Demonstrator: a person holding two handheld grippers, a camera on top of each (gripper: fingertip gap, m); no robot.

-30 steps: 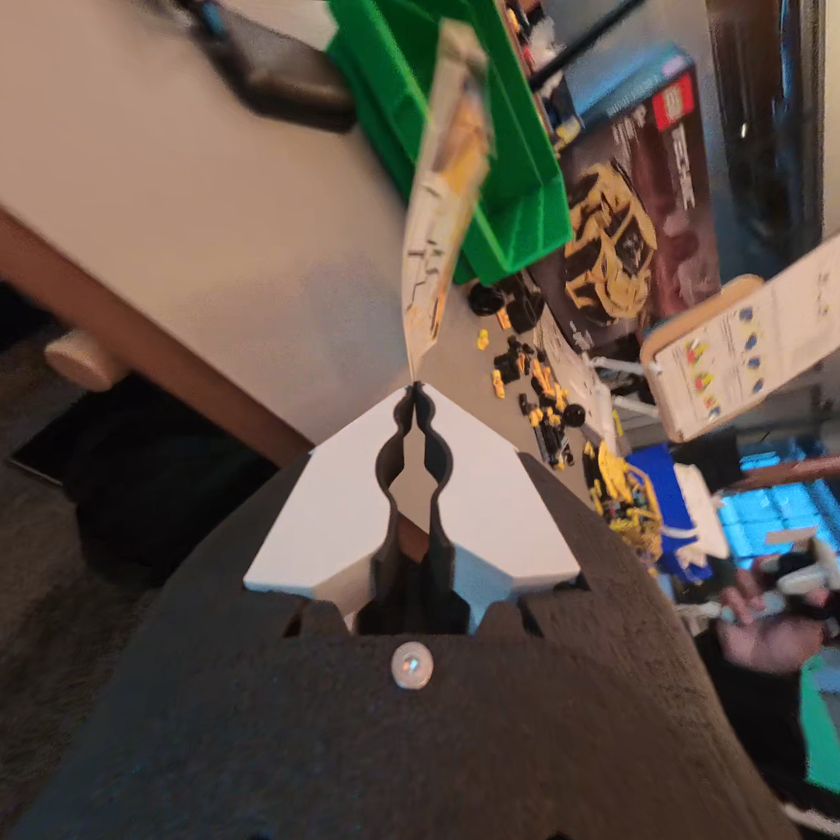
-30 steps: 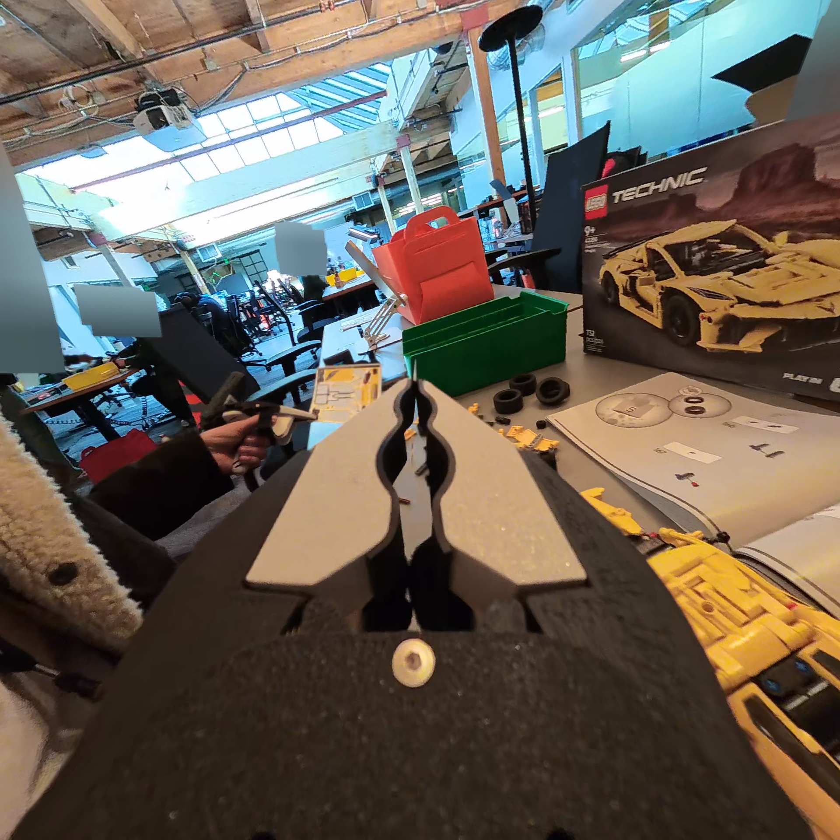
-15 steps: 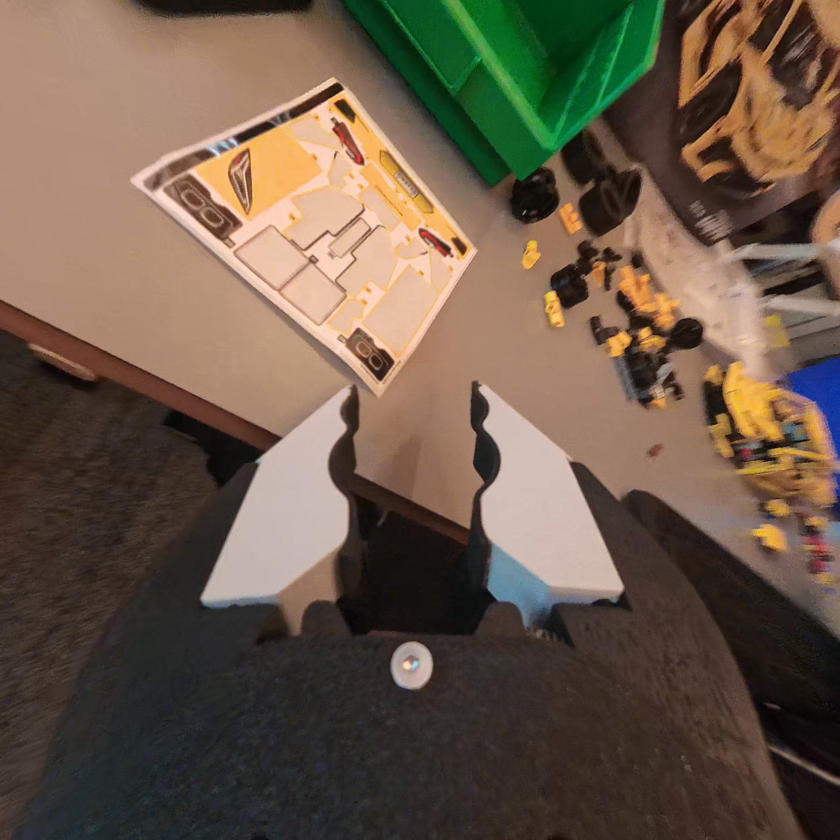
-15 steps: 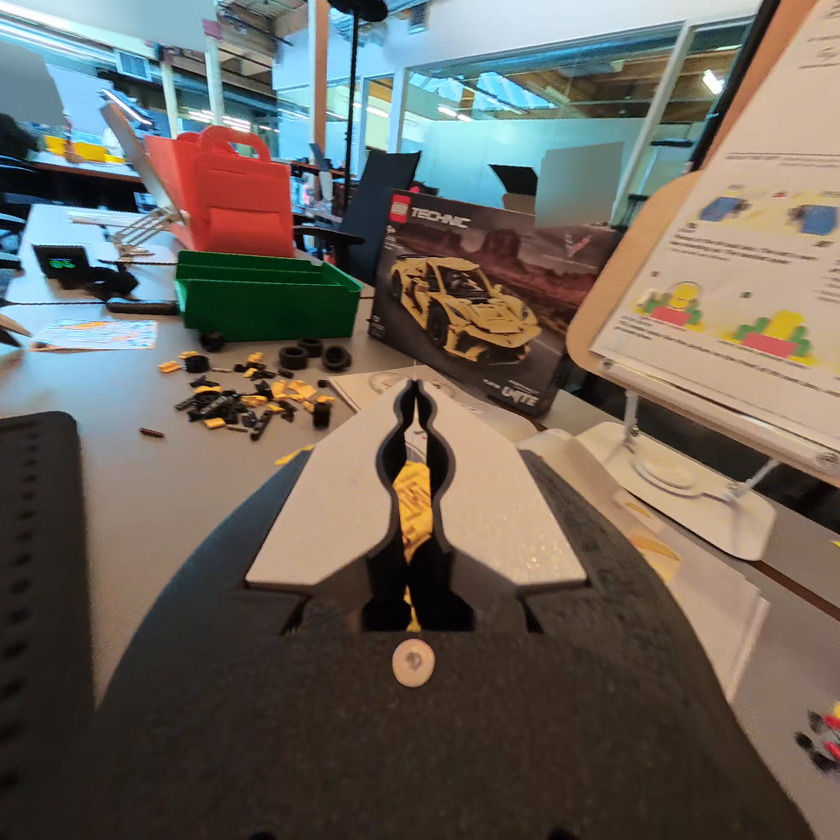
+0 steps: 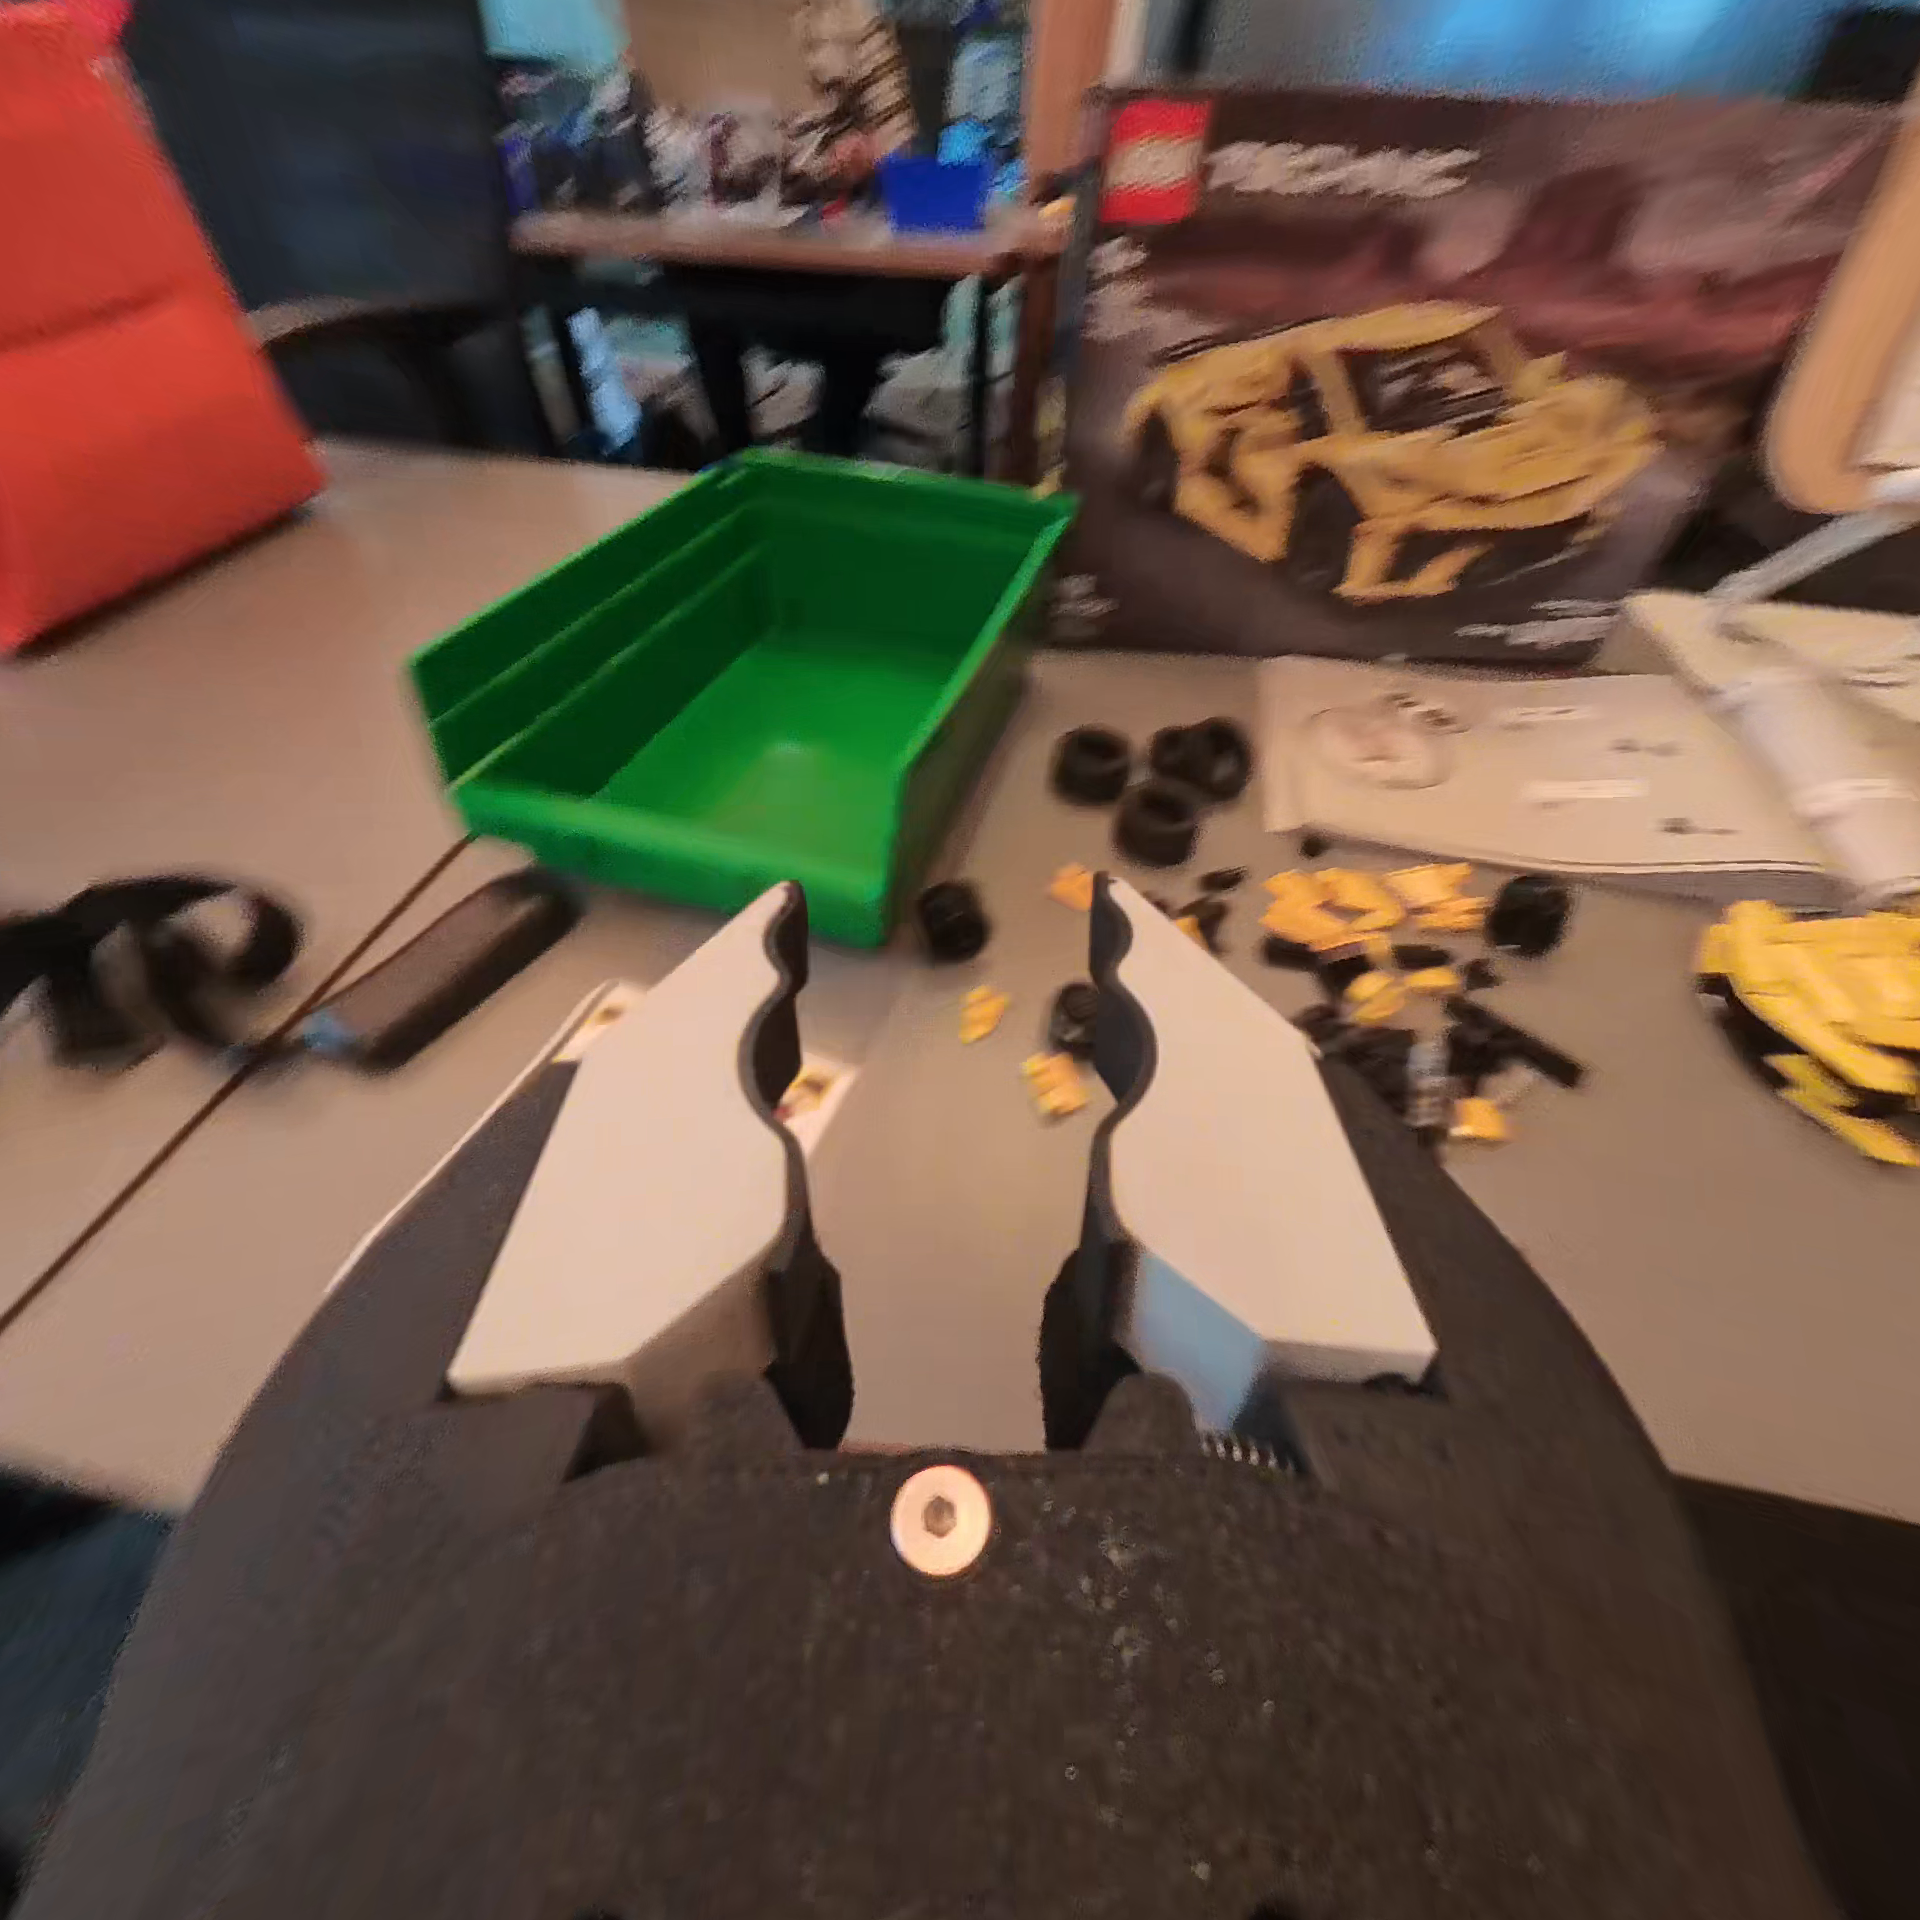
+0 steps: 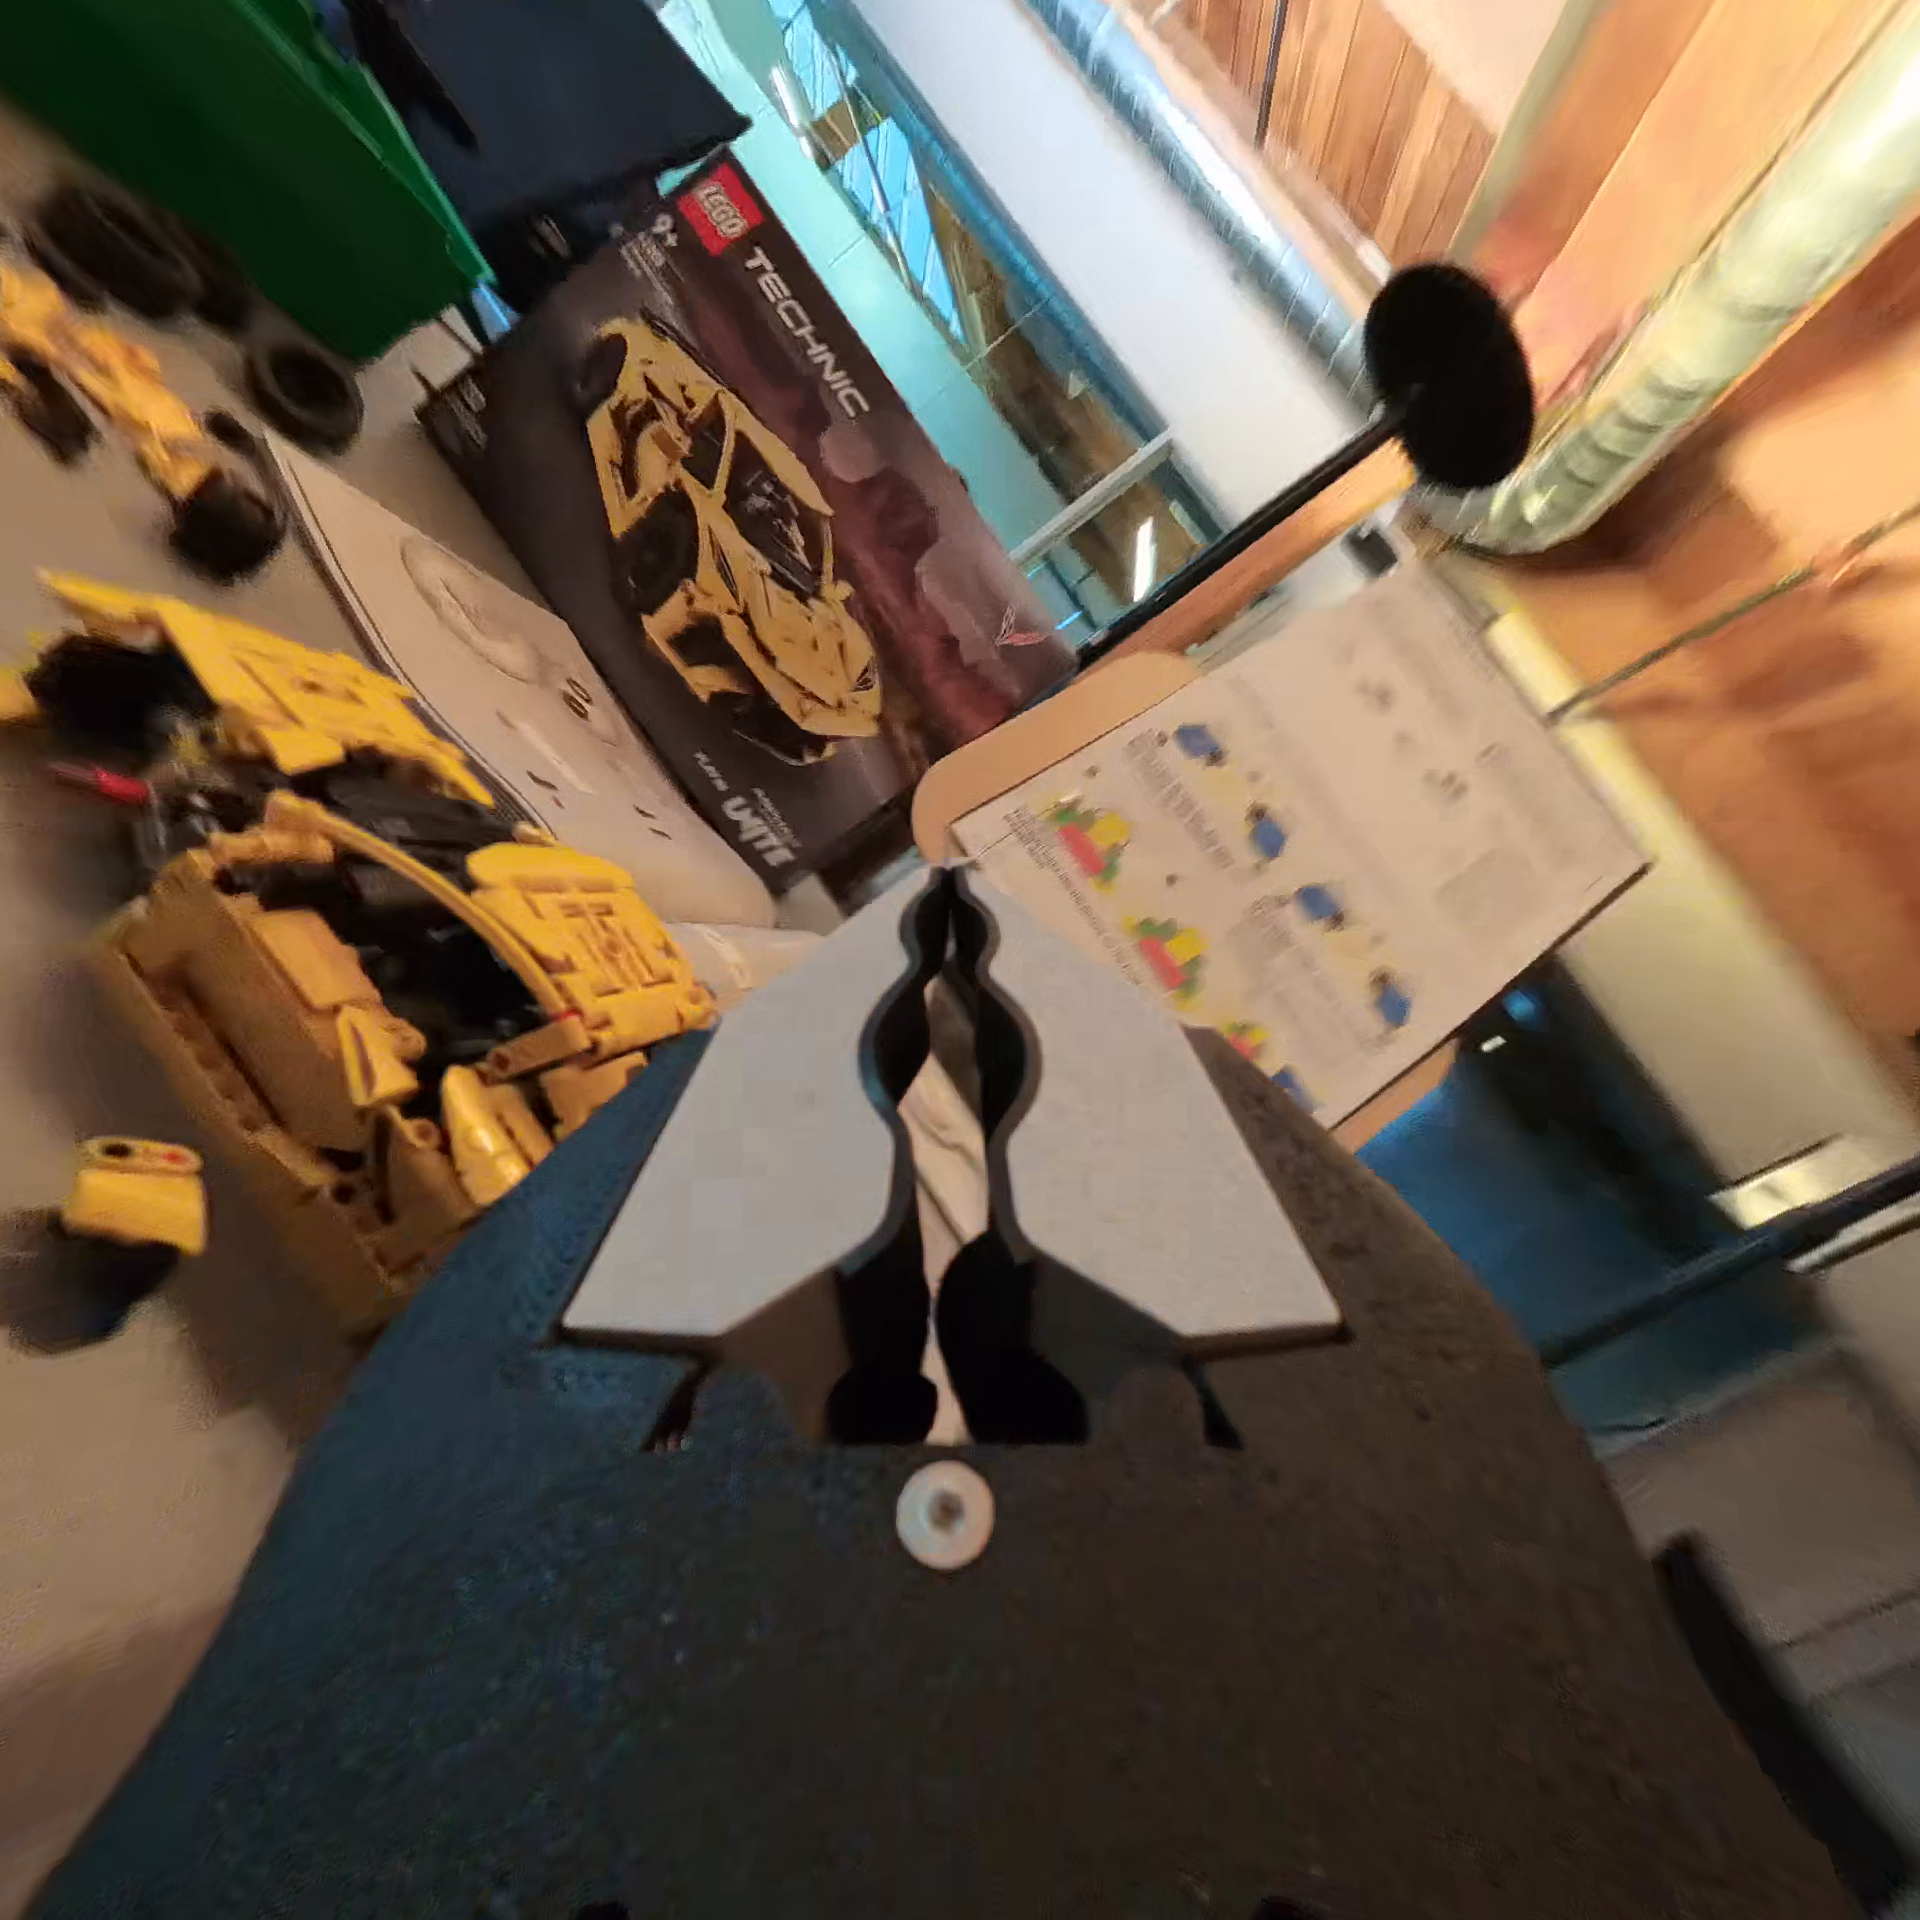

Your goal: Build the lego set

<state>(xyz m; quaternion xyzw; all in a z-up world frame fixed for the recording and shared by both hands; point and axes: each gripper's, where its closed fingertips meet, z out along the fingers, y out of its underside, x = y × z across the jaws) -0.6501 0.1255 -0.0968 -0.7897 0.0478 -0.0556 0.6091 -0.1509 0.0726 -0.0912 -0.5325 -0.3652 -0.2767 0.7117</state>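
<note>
My left gripper (image 5: 945,904) is open and empty, low over the grey table (image 5: 935,1247), pointing at loose yellow and black pieces (image 5: 1351,935) and black tyres (image 5: 1153,779). A sticker sheet (image 5: 613,1013) lies partly hidden under its left finger. The partly built yellow car (image 5: 1829,997) sits at the right. In the tilted right wrist view, my right gripper (image 6: 945,873) is shut with nothing seen in it, above and to the right of the yellow car (image 6: 395,935). A small yellow piece (image 6: 135,1195) lies apart from the car.
An empty green bin (image 5: 769,707) stands ahead, with the set's box (image 5: 1403,364) and an open instruction booklet (image 5: 1507,769) to its right. A black device (image 5: 447,966), a strap (image 5: 135,966) and a red bag (image 5: 104,364) are at the left. A board with a printed sheet (image 6: 1299,831) stands behind the car. My hands' fingertips stand some 50 centimetres from each other. My right tips are roughly 15 centimetres from the small yellow piece (image 6: 135,1195). My right gripper is the nearer one to the partly built yellow car (image 5: 1829,997): about 20 centimetres, against 35 centimetres.
My left gripper held the sticker sheet, opened and left it flat on the table, then swung up to face the bin and pieces. My right gripper stayed shut, moved over the car and rolled.
</note>
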